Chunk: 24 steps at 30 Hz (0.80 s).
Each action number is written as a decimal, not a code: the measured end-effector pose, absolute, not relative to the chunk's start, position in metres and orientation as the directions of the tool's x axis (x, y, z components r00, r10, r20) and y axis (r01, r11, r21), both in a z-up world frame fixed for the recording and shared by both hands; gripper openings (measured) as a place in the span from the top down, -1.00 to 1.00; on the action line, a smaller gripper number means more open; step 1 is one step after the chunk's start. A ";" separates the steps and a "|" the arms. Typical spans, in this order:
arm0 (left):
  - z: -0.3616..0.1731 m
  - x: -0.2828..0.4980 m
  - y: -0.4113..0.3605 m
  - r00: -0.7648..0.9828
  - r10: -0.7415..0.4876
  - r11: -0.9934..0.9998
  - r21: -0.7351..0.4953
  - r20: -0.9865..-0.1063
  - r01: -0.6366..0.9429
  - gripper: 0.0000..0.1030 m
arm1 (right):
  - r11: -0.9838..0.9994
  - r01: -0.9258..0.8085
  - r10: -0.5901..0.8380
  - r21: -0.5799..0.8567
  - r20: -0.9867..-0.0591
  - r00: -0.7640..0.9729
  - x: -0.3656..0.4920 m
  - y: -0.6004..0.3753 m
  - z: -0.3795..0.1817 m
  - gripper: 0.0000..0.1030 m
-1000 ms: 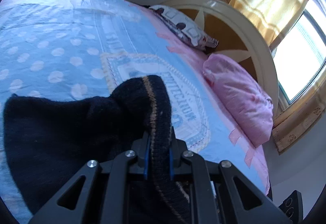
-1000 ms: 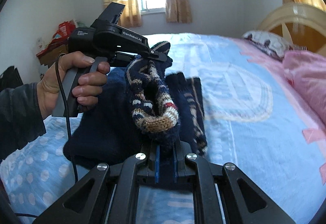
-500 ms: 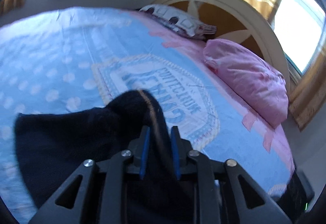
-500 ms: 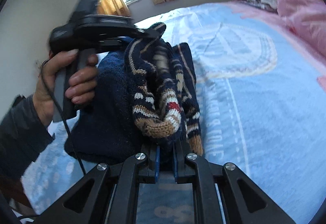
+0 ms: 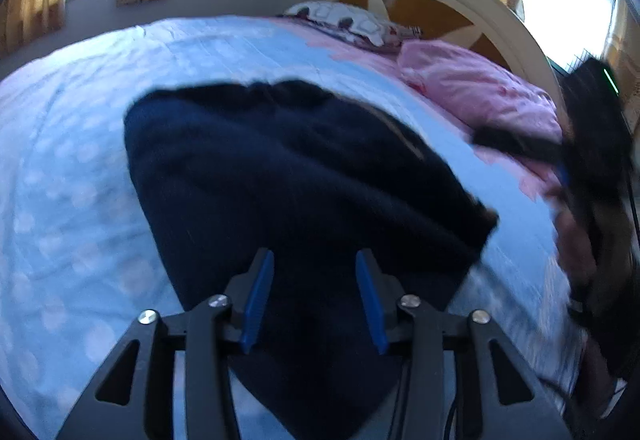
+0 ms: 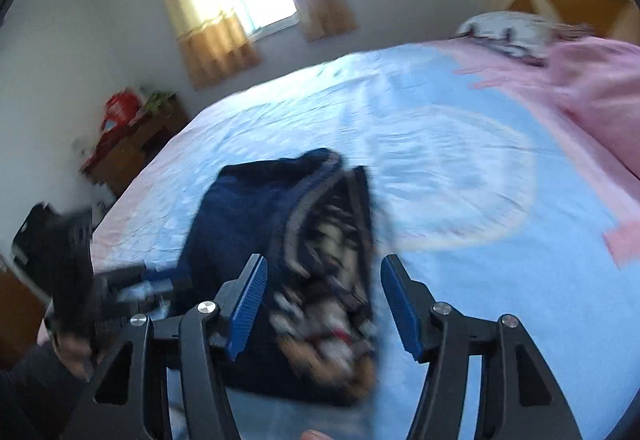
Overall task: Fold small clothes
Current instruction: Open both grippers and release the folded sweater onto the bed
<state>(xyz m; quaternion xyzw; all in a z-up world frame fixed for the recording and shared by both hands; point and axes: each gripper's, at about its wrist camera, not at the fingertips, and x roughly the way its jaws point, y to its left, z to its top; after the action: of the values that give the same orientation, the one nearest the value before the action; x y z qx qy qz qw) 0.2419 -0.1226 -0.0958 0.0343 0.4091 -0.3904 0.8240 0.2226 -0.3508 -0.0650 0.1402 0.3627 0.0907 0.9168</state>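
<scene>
Release noted on both sides. The left gripper [image 5: 315,294] and right gripper [image 6: 323,304] have just been opening; a second ago each pinched the knitted sweater [image 6: 304,260], and now the blue pads stand apart with no cloth pressed between them. The sweater lies folded on the blue bedspread [image 6: 460,168], well short of the pink pillow [image 5: 476,92], patterned side up on the pillow-ward edge (frames are blurred). Judgement: this fold looks laid down; smoothing or a further fold remains.

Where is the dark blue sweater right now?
The dark blue knitted sweater lies folded on the light blue bedspread, below and between both wrist views' open fingers, left of the pink pillow.
</scene>
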 end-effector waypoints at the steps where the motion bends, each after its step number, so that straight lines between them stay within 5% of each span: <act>1: -0.099 0.238 -0.124 0.358 -0.612 0.692 -0.258 -0.705 0.674 0.06 | 0.939 -0.065 0.286 0.337 -0.663 0.692 0.242 -0.347 -0.069 -0.12; 3: -0.105 0.230 -0.129 0.367 -0.587 0.693 -0.214 -0.722 0.688 0.05 | 0.931 -0.038 0.302 0.363 -0.709 0.638 0.273 -0.342 -0.085 0.29; 4: -0.107 0.227 -0.131 0.379 -0.572 0.695 -0.185 -0.727 0.694 0.05 | 0.929 -0.037 0.314 0.368 -0.734 0.603 0.284 -0.339 -0.094 0.68; 5: -0.109 0.224 -0.131 0.387 -0.566 0.694 -0.167 -0.728 0.701 0.05 | 0.938 -0.022 0.293 0.347 -0.755 0.586 0.292 -0.337 -0.102 0.77; 10: -0.114 0.223 -0.121 0.354 -0.601 0.669 -0.209 -0.717 0.713 0.04 | 0.943 0.127 0.184 0.308 -0.800 0.571 0.292 -0.362 -0.130 0.83; 16: -0.114 0.226 -0.118 0.347 -0.634 0.659 -0.247 -0.691 0.711 0.00 | 0.976 0.091 0.108 0.198 -0.802 0.588 0.283 -0.349 -0.119 0.82; 21: -0.107 0.223 -0.113 0.371 -0.642 0.672 -0.260 -0.671 0.693 -0.37 | 0.970 0.010 0.162 0.241 -0.681 0.714 0.250 -0.346 -0.080 0.71; 24: -0.109 0.224 -0.115 0.382 -0.630 0.684 -0.251 -0.676 0.685 -0.38 | 0.962 -0.100 0.246 0.256 -0.640 0.728 0.233 -0.328 -0.070 0.71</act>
<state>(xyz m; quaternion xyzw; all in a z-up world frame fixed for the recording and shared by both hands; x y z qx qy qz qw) 0.2243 -0.1146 -0.1086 0.0351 0.3903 -0.3959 0.8305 0.2329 -0.3277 -0.0696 0.1022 0.3569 0.0934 0.9238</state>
